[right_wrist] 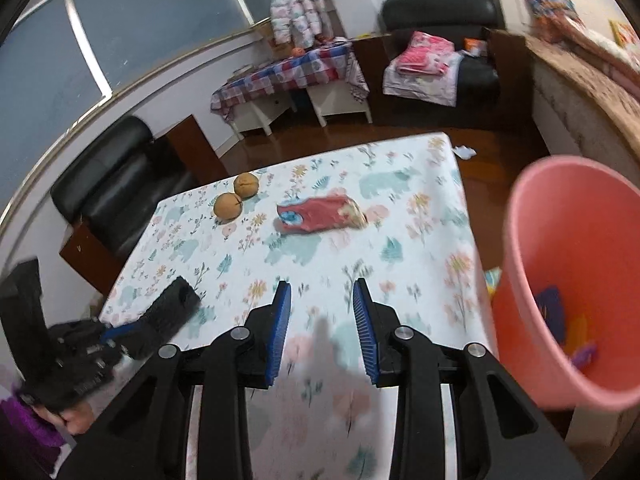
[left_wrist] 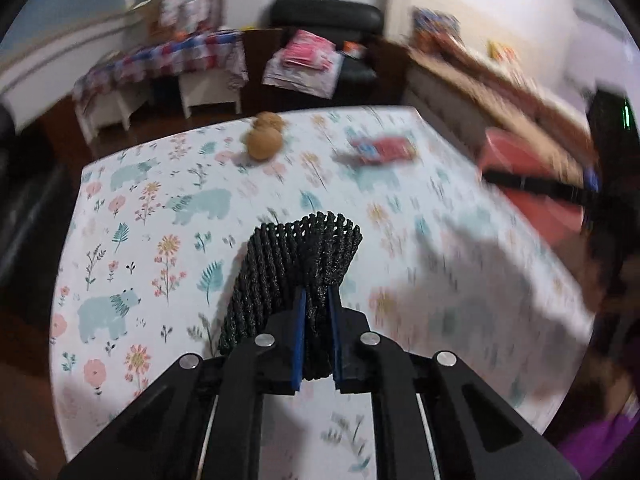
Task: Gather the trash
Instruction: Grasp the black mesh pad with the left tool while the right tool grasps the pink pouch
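Observation:
My left gripper [left_wrist: 318,300] is shut on a black mesh net [left_wrist: 304,256], which sticks up from between its blue pads above the floral tablecloth [left_wrist: 160,208]. In the right wrist view the same net [right_wrist: 172,304] shows at the table's left edge. My right gripper [right_wrist: 322,292] hangs open over the cloth with nothing between its fingers. A red snack wrapper [right_wrist: 320,214] lies flat mid-table ahead of it, blurred in the left wrist view [left_wrist: 382,149]. A pink bucket [right_wrist: 568,280] stands off the table's right edge, with a few coloured scraps inside.
Two brown round fruits [right_wrist: 236,196] sit at the far left of the table. A black armchair [right_wrist: 116,184] stands beside the table's left side. A white scrap [right_wrist: 466,152] lies on the wooden floor past the far corner. A purple sleeve [right_wrist: 24,432] holds the left tool.

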Tool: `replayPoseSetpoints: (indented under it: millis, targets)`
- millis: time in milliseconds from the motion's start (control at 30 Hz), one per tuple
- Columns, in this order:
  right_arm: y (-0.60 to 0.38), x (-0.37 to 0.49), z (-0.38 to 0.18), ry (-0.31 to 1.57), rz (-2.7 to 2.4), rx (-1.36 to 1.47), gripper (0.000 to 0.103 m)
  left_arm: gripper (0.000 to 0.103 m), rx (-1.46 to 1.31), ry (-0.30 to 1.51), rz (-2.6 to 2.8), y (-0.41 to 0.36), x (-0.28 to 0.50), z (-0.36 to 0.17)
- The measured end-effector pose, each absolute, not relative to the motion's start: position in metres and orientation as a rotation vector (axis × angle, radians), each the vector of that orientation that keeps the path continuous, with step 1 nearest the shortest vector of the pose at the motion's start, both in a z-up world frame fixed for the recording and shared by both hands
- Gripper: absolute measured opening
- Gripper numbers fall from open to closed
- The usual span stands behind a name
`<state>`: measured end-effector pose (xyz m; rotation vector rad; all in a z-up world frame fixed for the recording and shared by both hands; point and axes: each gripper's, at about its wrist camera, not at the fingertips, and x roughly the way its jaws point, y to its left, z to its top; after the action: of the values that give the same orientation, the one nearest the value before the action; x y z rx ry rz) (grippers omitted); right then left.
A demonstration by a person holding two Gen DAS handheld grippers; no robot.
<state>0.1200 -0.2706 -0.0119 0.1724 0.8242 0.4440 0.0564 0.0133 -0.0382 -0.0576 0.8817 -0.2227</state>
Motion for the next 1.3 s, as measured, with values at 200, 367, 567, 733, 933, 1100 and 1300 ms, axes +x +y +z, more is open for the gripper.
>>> replayPoseSetpoints:
  millis: [200, 367, 567, 733, 933, 1100, 1300]
  targets:
    - [-0.252, 0.168, -0.018, 0.866, 0.484, 0.091, 0.047, 0.009, -0.213, 0.888, -0.216, 0.025, 0.079, -0.041]
    - [-0.245, 0.211, -0.029, 0.912, 0.491, 0.136, 0.047, 0.009, -0.237, 0.908, -0.222, 0.028, 0.084, -0.05]
    - [-0.246, 0.24, -0.048, 0.953, 0.455, 0.212, 0.047, 0.009, -0.294, 0.91, -0.239, 0.041, 0.085, -0.053]
    - [-0.231, 0.225, -0.049, 0.99, 0.544, 0.229, 0.047, 0.009, -0.315, 0.903, -0.255, 0.045, 0.085, -0.055]
    - [-0.204, 0.181, -0.031, 0.943, 0.615, 0.146, 0.047, 0.01, -0.323, 0.892, -0.259, 0.048, 0.082, -0.055]
    - [-0.209, 0.183, -0.024, 0.911, 0.506, 0.124, 0.047, 0.01, -0.323, 0.886, -0.251, 0.05, 0.078, -0.054]
    - [-0.199, 0.202, -0.024, 0.891, 0.441, 0.096, 0.047, 0.009, -0.319, 0.888, -0.241, 0.047, 0.071, -0.055]
